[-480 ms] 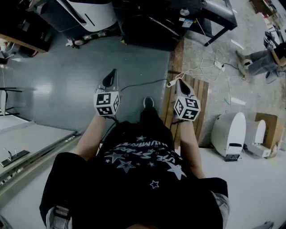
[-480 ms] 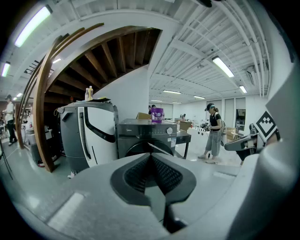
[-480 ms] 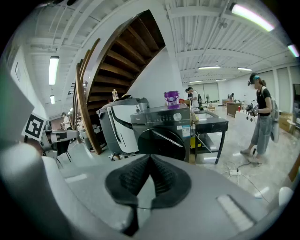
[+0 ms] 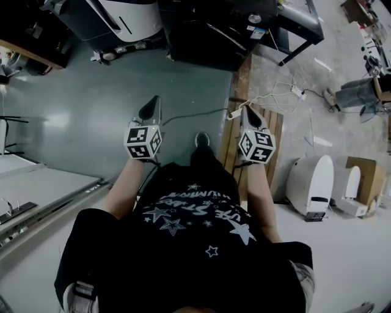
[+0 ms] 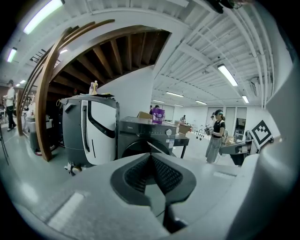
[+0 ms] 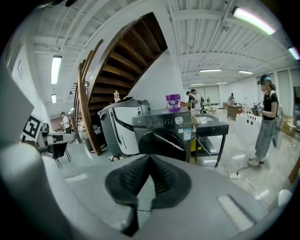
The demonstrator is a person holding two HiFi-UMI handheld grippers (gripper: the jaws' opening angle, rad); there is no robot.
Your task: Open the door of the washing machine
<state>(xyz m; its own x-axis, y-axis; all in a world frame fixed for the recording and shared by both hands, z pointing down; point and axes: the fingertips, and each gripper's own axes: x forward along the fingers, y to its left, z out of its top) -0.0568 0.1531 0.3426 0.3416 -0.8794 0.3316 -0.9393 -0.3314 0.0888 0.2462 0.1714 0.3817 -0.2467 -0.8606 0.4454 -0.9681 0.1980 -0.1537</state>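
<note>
The dark grey washing machine [image 4: 208, 36] stands some way ahead on the floor, its round door [image 6: 161, 143] closed. It shows beyond the jaws in the left gripper view [image 5: 143, 138] too. My left gripper [image 4: 155, 99] and right gripper [image 4: 244, 110] are held side by side in front of the person's body, both pointing towards the machine and far short of it. In the left gripper view the left gripper [image 5: 151, 155] is shut with its pads together and nothing between them. My right gripper [image 6: 149, 157] is shut and empty as well.
A white and grey appliance [image 4: 122, 18] stands left of the washer, a black table [image 4: 299, 18] to its right. A purple tub [image 6: 173, 101] sits on the washer. Wooden slats [image 4: 259, 140], a power strip with cables [image 4: 287, 92], white shells [image 4: 311, 177] and a standing person [image 6: 267, 122] are on the right.
Both grippers hold their place. The person at the far right has shifted a little.
</note>
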